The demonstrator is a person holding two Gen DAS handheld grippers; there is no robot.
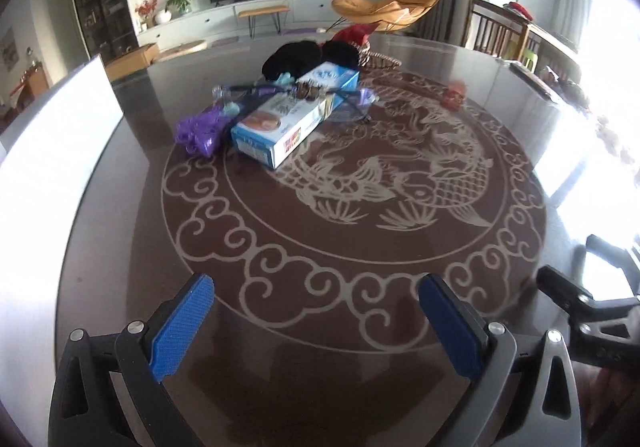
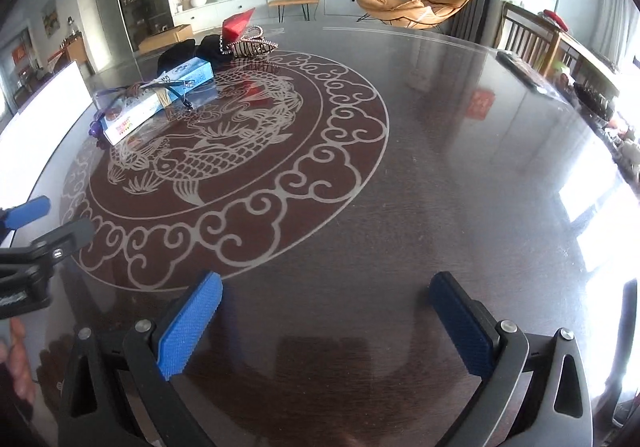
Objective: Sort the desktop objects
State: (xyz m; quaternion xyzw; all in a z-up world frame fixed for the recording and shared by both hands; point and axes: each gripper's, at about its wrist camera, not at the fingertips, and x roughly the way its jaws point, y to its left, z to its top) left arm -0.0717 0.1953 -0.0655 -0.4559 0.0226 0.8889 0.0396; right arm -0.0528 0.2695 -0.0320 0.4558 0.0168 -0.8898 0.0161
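- Left gripper [image 1: 316,291]: jaws wide apart, nothing between, over the table [image 1: 400,387]
- Right gripper [image 2: 326,287]: jaws apart, empty
- Boxes [image 1: 276,127], glasses [image 1: 288,89], purple bag [image 1: 200,129], black cloth [image 1: 296,57] heaped together at the table's far side

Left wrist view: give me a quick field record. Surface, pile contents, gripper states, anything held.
surface: dark round table with pale fish pattern
pile: blue box, second blue box behind it, glasses lying across them, purple item left of the front box, black cloth behind
left gripper: open, nothing between pads
right gripper: open, nothing between pads
contact: neither gripper touches the pile
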